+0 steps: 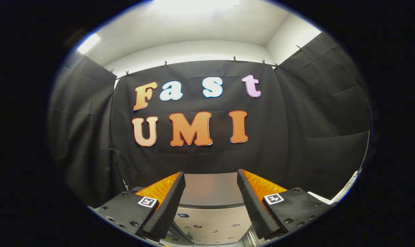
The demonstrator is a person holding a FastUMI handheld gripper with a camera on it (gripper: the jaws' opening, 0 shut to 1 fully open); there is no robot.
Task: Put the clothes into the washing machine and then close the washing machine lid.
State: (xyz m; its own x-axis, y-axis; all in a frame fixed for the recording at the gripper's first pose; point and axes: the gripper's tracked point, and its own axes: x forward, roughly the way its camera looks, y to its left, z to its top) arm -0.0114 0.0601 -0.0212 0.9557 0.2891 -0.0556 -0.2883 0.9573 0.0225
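Observation:
My gripper (210, 176) is open, its two fingers spread wide with nothing between them. Between and just below the fingers lies the top of the washing machine (210, 190), a silver-grey flat surface. Nearer to me its control panel (212, 223) carries small buttons and a little display. The gripper hangs above the machine's top and points toward the booth wall. I see no clothes.
Black cloth (296, 137) closes off the booth ahead and on both sides, close behind the machine. A white ceiling with a bright light (193, 20) is above. A pale edge (348, 188) shows low to the right of the fingers.

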